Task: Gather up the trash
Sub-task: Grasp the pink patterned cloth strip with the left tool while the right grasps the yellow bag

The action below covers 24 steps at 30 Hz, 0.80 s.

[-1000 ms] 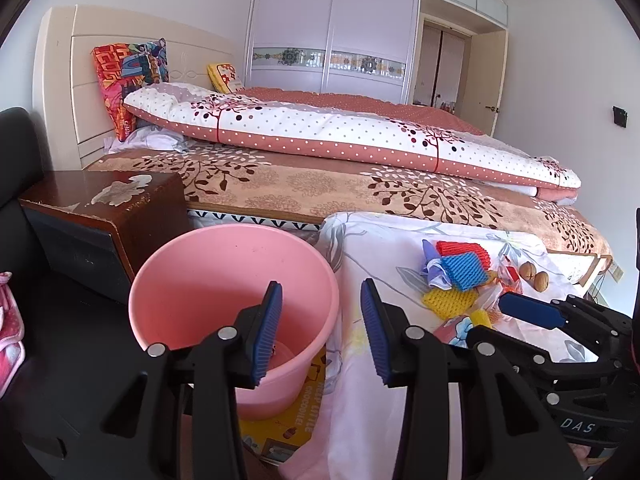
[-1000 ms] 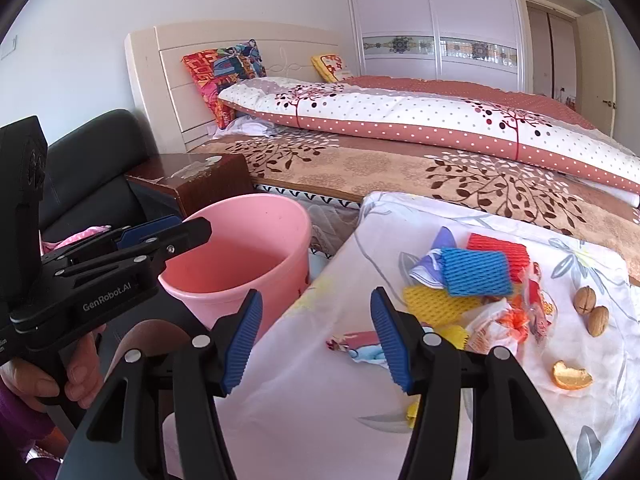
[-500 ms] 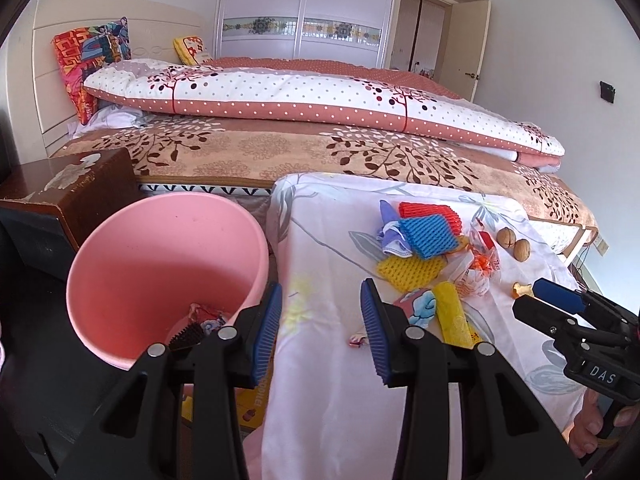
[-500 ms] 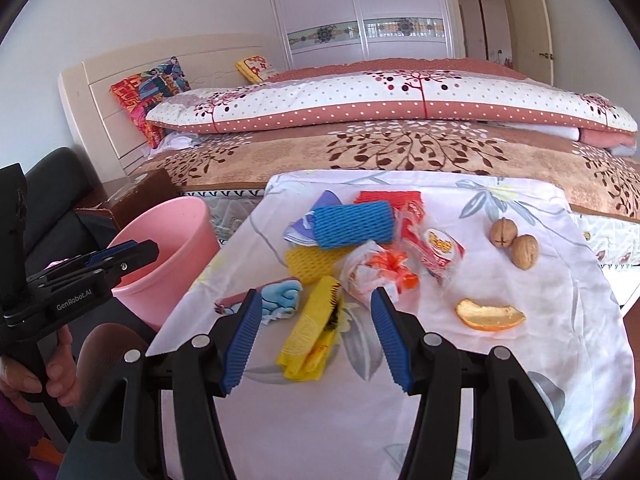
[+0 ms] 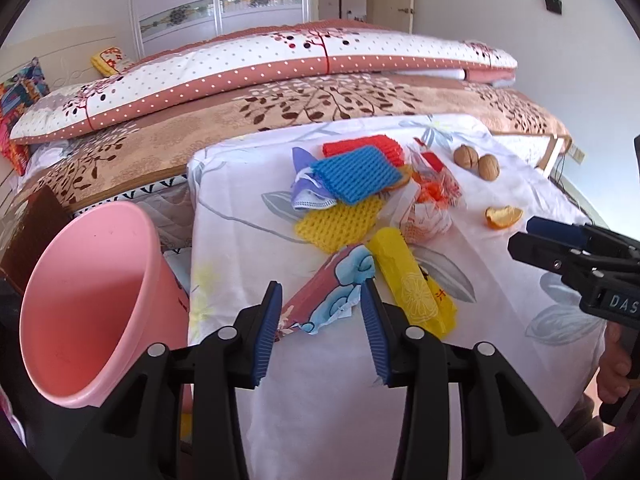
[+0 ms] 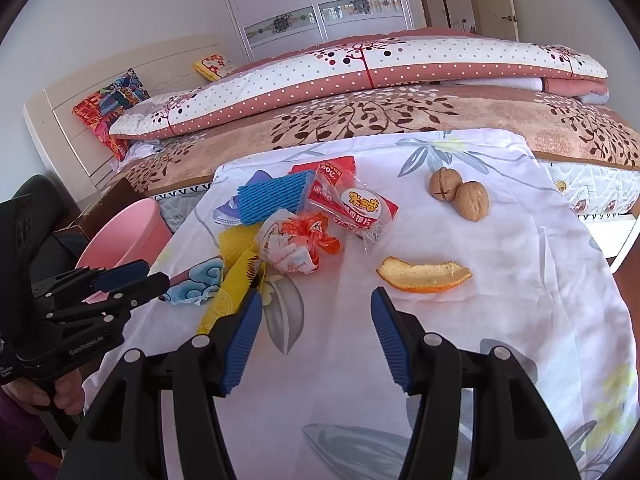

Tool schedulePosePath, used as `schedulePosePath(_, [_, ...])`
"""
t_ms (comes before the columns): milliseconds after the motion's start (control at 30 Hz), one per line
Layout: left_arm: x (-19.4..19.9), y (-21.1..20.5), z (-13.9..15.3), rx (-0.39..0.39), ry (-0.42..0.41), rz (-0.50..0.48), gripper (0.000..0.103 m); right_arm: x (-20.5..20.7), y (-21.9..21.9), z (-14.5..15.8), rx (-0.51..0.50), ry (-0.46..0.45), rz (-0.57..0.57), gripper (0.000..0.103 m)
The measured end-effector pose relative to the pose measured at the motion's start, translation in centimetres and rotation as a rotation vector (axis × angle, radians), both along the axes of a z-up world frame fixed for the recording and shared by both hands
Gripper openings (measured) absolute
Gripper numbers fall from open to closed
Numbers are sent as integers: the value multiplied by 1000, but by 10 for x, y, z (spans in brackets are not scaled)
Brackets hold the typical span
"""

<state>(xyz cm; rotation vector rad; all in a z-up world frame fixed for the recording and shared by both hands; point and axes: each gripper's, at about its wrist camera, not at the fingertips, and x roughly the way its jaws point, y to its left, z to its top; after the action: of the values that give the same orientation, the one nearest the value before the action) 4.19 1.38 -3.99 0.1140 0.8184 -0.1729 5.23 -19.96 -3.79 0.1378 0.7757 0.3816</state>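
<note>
Trash lies on a table under a flowered white cloth (image 5: pixel 248 240). My left gripper (image 5: pixel 322 332) is open just short of a red and blue cloud-print wrapper (image 5: pixel 332 292), with a yellow lemon wrapper (image 5: pixel 412 280) to its right. A pink bucket (image 5: pixel 88 300) stands left of the table. My right gripper (image 6: pixel 316 340) hangs open over bare cloth, a little short of an orange peel (image 6: pixel 424 274). Farther off lie a crumpled orange-white wrapper (image 6: pixel 296 246), a red snack bag (image 6: pixel 356 208), blue foam netting (image 6: pixel 272 198), yellow foam netting (image 5: pixel 336 224) and two walnuts (image 6: pixel 460 192).
A bed with a dotted quilt (image 5: pixel 280 64) runs behind the table, and a white wardrobe (image 6: pixel 320 4) stands beyond it. A dark wooden nightstand (image 5: pixel 28 224) sits behind the bucket. A hand (image 6: pixel 44 392) grips the left tool's handle at the lower left.
Both grippers swung right, from over the bucket side to above the table's trash, and dipped lower. Their jaws kept the same gap. The cloud-print wrapper now sits right before the left gripper.
</note>
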Motion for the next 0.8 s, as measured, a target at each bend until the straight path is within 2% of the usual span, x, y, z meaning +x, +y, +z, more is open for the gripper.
schedulePosePath(267, [27,-8,-14,71,81,-34,41,3,10,-5,4,38,44,56])
schedulePosePath(600, [41,-4,-27,48,138,-53,40,-1,36,-7,-40,52,107,56])
schedulePosePath(633, [40,-4,-28,46,135,-55,38,-1,39,-7,-46,53,111,56])
schedulePosePath(700, [39,-3,-28,40,137,-60,23,-2,43,-7,-55,54,118,56])
schedulePosePath(800, [38,0,-26,11,144,-61,16,0,50,-7,-60,65,129,56])
